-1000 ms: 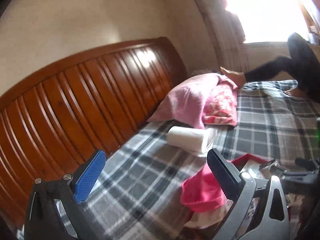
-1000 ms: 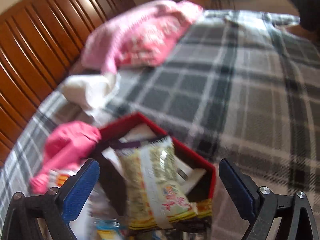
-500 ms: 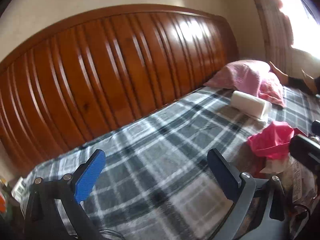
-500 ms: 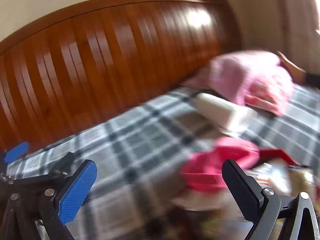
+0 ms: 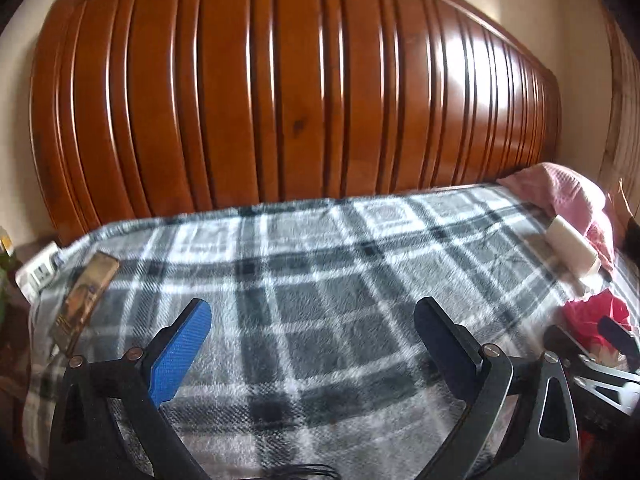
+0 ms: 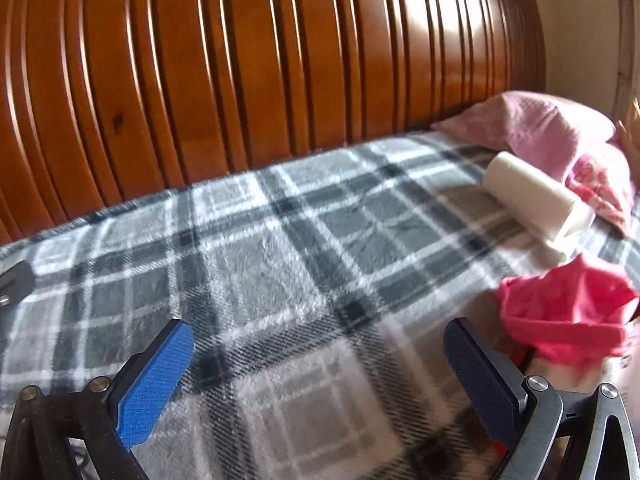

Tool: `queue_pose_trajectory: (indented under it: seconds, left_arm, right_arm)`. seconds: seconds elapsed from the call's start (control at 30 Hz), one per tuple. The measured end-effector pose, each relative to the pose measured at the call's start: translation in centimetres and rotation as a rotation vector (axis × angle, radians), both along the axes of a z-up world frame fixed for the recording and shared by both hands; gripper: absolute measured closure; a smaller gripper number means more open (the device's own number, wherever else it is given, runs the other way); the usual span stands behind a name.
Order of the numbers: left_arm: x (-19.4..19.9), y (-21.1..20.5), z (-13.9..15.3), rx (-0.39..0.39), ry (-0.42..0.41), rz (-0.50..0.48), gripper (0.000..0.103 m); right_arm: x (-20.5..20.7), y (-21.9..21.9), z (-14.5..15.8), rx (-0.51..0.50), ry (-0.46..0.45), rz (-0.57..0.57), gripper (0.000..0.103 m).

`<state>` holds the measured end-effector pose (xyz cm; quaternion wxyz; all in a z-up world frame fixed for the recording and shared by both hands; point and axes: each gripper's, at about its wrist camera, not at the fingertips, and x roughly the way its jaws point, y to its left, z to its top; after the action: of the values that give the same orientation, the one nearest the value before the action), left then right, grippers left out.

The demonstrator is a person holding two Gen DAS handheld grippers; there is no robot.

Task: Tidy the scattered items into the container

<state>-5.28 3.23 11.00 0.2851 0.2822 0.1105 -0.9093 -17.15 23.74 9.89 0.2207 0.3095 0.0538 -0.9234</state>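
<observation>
**Left wrist and right wrist views: both grippers over the plaid bed**

Left wrist view: the left gripper (image 5: pixel 312 322) hangs above the grey-and-white plaid blanket (image 5: pixel 320 280) with its jaws spread wide and nothing between them. A flat brown packet (image 5: pixel 86 294) lies on the blanket near its left edge, well left of the gripper. The slatted wooden headboard (image 5: pixel 296 88) stands behind the blanket. Right wrist view: the right gripper (image 6: pixel 318 350) is likewise wide apart and empty above the blanket. A white roll (image 6: pixel 536 196) lies on the blanket's right side, just beside a pink pillow (image 6: pixel 536 128). A crumpled bright pink cloth (image 6: pixel 568 312) sits on the blanket nearer than the roll, close to the gripper's right finger. No container can be made out.
</observation>
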Motion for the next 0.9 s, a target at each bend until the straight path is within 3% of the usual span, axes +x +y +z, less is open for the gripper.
queue_pose_trajectory:
  seconds: [0.2,0.33,0.47,0.57,0.63,0.9]
  left_arm:
    - [-0.7,-2.3,-2.8,0.066,-0.045,0.001,0.000]
    - [-1.6,-3.6,-4.8,0.108,-0.096,0.027,0.000]
    - [-2.1,-4.6,-6.6,0.081,-0.116,0.075,0.000]
    - [-2.8,-6.0,-8.6,0.086,-0.188,0.129,0.000]
    - [-3.3,-6.8,-9.2,0.118,-0.226,0.143,0.000]
    - [-4.2,-6.2,-9.4,0.089,-0.258,0.146,0.000]
  right_arm:
    - [-1.0,-1.7,-3.5,0.104,-0.026,-0.001,0.000]
    - [-1.3,-2.4,-5.6,0.117,-0.062,0.030,0.000]
    - [-1.5,-3.2,-8.4,0.156,-0.080,0.054,0.000]
    - [-2.5,-3.8,-10.4,0.183,-0.153,0.069,0.000]
    - [-2.8,-3.6,-10.4,0.159,-0.167,0.072,0.000]
    - [-3.2,-3.6,-10.8,0.150,-0.199,0.074,0.000]
